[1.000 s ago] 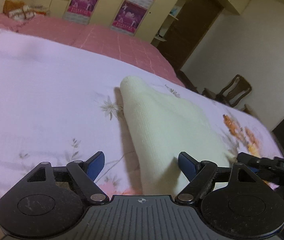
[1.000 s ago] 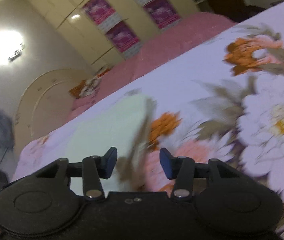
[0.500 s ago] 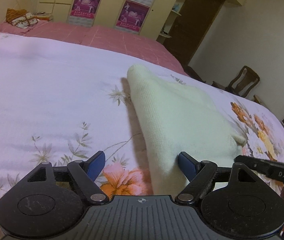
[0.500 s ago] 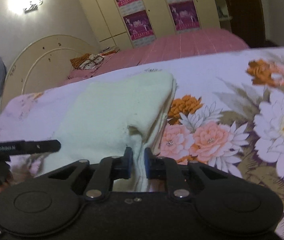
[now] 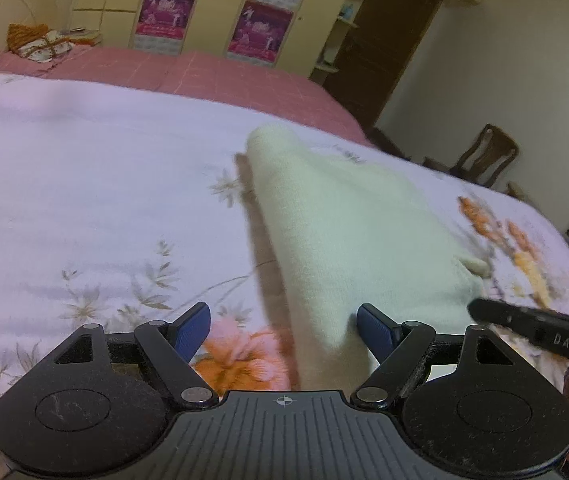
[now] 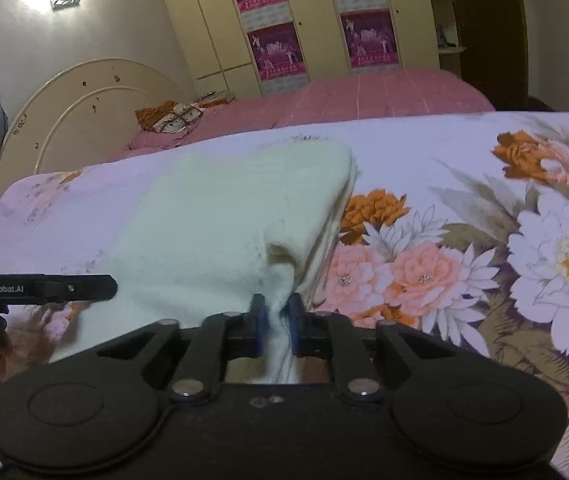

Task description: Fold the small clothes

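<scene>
A cream knitted garment (image 5: 344, 232) lies folded on the floral bedsheet (image 5: 84, 200). My left gripper (image 5: 282, 316) stands open over its near left corner; the cloth's edge lies between the blue fingers, close to the right finger (image 5: 376, 326), and neither pad presses it. In the right wrist view the garment (image 6: 224, 216) spreads ahead, and my right gripper (image 6: 274, 308) has its jaws closing tight on the near right corner, with bunched fabric pinched between the pads. Each view shows the other tool: the right gripper's black body (image 5: 536, 328) and the left gripper's black bar (image 6: 40, 288).
The sheet's big flower print (image 6: 464, 264) lies right of the garment. A pink bed (image 6: 344, 100) with a cushion (image 6: 172, 116) and a round headboard (image 6: 84, 112) stands behind. Wardrobes (image 6: 304, 20), a dark door (image 5: 384, 40) and a wooden chair (image 5: 488, 156) line the room.
The right gripper rolled level and shut on the garment's near corner, which now bunches between its pads. The left gripper stayed open at the other corner.
</scene>
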The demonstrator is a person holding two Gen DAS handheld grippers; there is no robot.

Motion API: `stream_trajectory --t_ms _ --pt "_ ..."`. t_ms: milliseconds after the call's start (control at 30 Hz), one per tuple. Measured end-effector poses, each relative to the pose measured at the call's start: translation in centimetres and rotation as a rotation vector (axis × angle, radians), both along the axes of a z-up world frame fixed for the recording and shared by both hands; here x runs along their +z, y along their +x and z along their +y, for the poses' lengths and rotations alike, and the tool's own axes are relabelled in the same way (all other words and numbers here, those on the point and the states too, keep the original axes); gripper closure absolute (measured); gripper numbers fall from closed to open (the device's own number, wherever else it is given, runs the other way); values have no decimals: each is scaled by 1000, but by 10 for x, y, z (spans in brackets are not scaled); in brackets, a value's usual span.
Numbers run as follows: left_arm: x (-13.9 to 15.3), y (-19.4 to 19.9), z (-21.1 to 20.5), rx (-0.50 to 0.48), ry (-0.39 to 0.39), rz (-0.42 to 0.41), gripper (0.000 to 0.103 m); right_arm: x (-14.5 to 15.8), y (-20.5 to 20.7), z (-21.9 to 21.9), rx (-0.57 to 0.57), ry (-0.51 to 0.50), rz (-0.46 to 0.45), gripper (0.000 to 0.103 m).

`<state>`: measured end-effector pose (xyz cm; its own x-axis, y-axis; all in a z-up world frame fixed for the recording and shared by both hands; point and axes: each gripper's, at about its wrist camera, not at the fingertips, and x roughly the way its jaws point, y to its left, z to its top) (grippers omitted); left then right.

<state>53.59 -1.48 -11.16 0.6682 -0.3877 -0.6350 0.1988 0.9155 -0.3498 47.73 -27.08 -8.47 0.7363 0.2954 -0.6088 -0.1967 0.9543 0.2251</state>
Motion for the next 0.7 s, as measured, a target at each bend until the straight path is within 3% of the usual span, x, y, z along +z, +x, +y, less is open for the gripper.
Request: stream_trajectory --t_ms 100,200,367,500,567,633,667,700 --pt "-3 -5 -8 -52 15 5 23 9 -10 -7 -24 -4 -41 98" --pt "-9 -9 -16 -81 88 -10 23 -12 0 -13 -48 -7 52 98" --pt "1 -9 -9 -66 72 -10 23 -8 3 -15 -61 37 71 95" --pt "8 -1 5 -45 -27 -3 23 0 -4 -37 -95 191 22 63" --pt "6 8 10 -47 -106 26 23 0 3 -51 -120 282 34 62" --pt "3 19 14 -49 -199 79 24 -1 15 -58 -130 360 63 53" --pt "-2 24 15 -43 -224 109 24 -3 22 -61 -130 398 74 43" --pt "-7 29 16 -26 -235 137 24 -6 28 -64 -135 426 83 42"
